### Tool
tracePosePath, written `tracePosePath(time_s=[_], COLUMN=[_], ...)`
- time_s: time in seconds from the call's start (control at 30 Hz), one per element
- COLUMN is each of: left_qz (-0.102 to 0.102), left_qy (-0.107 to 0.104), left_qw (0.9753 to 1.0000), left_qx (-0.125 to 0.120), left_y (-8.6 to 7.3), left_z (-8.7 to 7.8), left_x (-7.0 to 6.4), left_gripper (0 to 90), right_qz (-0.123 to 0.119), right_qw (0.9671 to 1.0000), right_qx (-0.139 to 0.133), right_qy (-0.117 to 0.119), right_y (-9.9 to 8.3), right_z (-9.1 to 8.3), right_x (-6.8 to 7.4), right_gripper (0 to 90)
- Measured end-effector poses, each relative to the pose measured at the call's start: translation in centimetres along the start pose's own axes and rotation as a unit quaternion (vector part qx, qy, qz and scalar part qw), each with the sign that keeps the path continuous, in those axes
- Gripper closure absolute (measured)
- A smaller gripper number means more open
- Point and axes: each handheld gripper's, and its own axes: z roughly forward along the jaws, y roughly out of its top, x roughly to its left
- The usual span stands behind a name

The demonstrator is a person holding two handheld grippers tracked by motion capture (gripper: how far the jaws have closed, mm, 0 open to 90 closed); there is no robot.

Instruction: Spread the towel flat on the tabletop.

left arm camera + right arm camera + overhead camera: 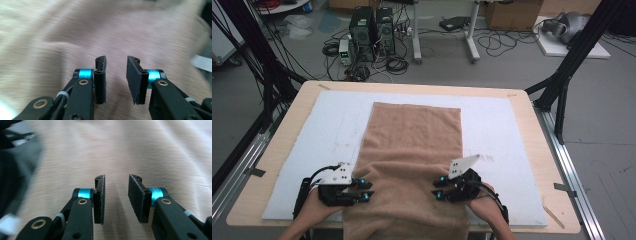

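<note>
Both grippers sit low over the near end of the cloth. The left gripper [368, 190] has its jaws apart with nothing between them, and so does the right gripper [436, 189]; the two face each other across the fabric. The tan towel [414, 150] lies flat down the middle of the white mat [492, 125], running from twelve o'clock to six, its near edge hanging over the wooden table [532, 150].

Both hands come in from the bottom edge, each holding its tongs low and pointed inward at each other. Left tongs [368, 190] and right tongs [437, 189] both have jaws parted, nothing between them.
</note>
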Motion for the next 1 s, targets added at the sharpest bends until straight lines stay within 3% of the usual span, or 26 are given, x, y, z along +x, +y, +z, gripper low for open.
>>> tracePosePath(time_s=[0.07, 0.17, 0.2, 0.27, 0.33, 0.4, 0.47, 0.5, 0.57, 0.63, 0.7, 0.73, 0.83, 1.0], left_qz=[-0.008, -0.005, 0.000, 0.003, -0.002, 0.008, 0.022, 0.023, 0.021, 0.008, 0.005, 0.002, -0.004, -0.023], left_qy=[0.005, 0.017, 0.017, 0.015, 0.001, -0.029, -0.041, -0.040, -0.027, -0.013, 0.008, 0.019, 0.049, 0.062], left_qw=[0.9999, 0.9992, 0.9991, 0.9994, 0.9995, 0.9989, 0.9985, 0.9988, 0.9994, 0.9997, 0.9996, 0.9995, 0.9988, 0.9971], left_qx=[0.009, 0.034, 0.038, 0.031, 0.033, 0.037, 0.029, 0.017, -0.005, -0.019, -0.025, -0.025, -0.003, 0.038], left_y=[-0.1, -0.5, -0.6, -0.8, -0.9, -0.9, -0.8, -0.7, -0.3, 0.3, 0.6, 0.7, 0.5, -0.4], left_z=[0.4, 1.2, 1.4, 1.3, 1.1, 0.6, -0.3, -0.8, -1.7, -2.2, -2.1, -2.0, -0.9, 1.0], left_x=[0.7, 1.0, 0.8, 0.6, 0.3, -0.2, -1.0, -1.2, -1.0, -0.1, 0.7, 1.1, 2.1, 3.4], left_gripper=[65.0, 65.6, 68.6, 80.6, 86.0, 86.5, 86.0, 84.5, 75.3, 67.2, 65.5, 64.5, 63.9, 63.7], right_qz=[0.008, 0.008, 0.000, 0.003, 0.000, -0.008, -0.022, -0.031, -0.033, -0.016, -0.003, 0.008, 0.026, 0.029], right_qw=[0.9998, 0.9994, 0.9989, 0.9993, 0.9997, 0.9995, 0.9979, 0.9977, 0.9984, 0.9993, 0.9994, 0.9993, 0.9992, 0.9989], right_qx=[0.002, 0.025, 0.040, 0.024, 0.021, 0.030, 0.038, 0.028, -0.009, -0.033, -0.025, -0.024, -0.006, 0.018], right_qy=[-0.020, -0.024, -0.024, -0.028, -0.016, 0.010, 0.047, 0.053, 0.044, 0.010, -0.024, -0.029, -0.029, -0.032], right_y=[0.1, -0.1, -0.3, -0.6, -0.9, -0.9, -0.8, -0.7, -0.3, -0.1, -0.2, -0.5, -1.4, -2.3], right_z=[0.4, 1.5, 2.0, 2.0, 1.9, 1.8, 1.4, 0.9, -0.5, -1.7, -2.2, -2.1, -1.4, -0.1], right_x=[-0.8, -1.2, -1.1, -0.8, -0.4, 0.2, 1.3, 1.9, 2.2, 1.5, 0.2, -0.4, -1.7, -1.9], right_gripper=[63.7, 67.4, 70.0, 80.9, 85.7, 86.3, 85.3, 83.7, 78.6, 75.9, 72.1, 71.7, 66.7, 66.4])
